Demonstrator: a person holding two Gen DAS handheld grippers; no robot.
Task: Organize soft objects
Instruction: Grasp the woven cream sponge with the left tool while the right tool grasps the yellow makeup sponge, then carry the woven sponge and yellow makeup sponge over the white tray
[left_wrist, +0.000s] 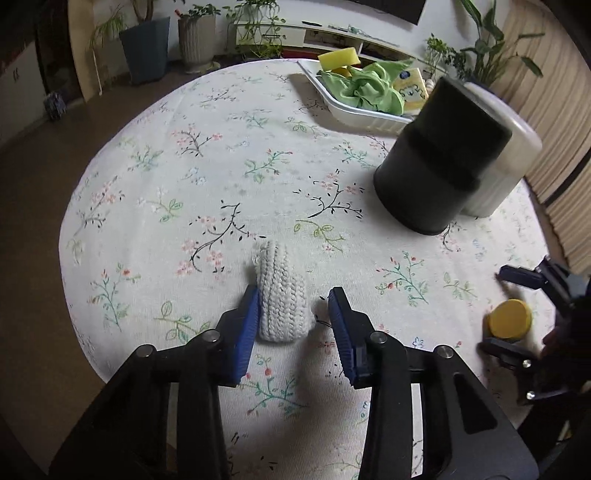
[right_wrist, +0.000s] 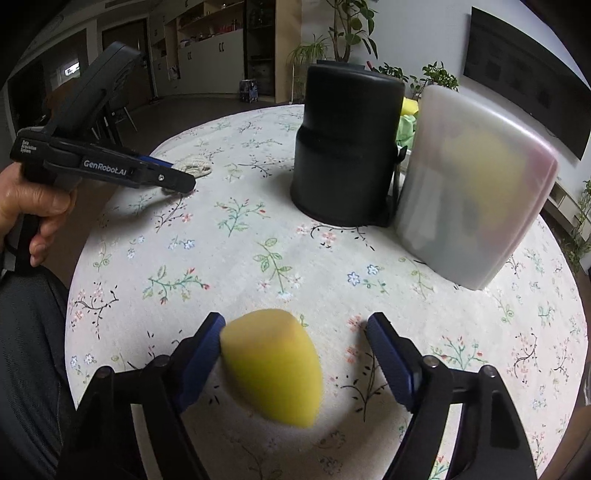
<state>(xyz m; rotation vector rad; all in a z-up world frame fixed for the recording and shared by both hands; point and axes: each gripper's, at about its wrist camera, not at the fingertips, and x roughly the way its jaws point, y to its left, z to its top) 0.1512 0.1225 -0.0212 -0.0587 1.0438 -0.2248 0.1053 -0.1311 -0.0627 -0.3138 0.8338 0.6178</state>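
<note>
The surface (left_wrist: 229, 155) wears a cream cloth sprigged with green leaves, pink and pale blue flowers and black twigs. At lower centre of the left wrist view lies an off-white knitted piece (left_wrist: 282, 295), ribbed in rows. At upper right, a white tray (left_wrist: 354, 110) carries a green cloth (left_wrist: 364, 88) and yellow sponges (left_wrist: 339, 59). The tall cylinder (right_wrist: 347, 147) is plain black; the box (right_wrist: 476, 192) beside it frosted white. Both hand-held grippers are black with blue pads (right_wrist: 201, 354); a yellow sponge (right_wrist: 273, 365) sits at lower centre.
</note>
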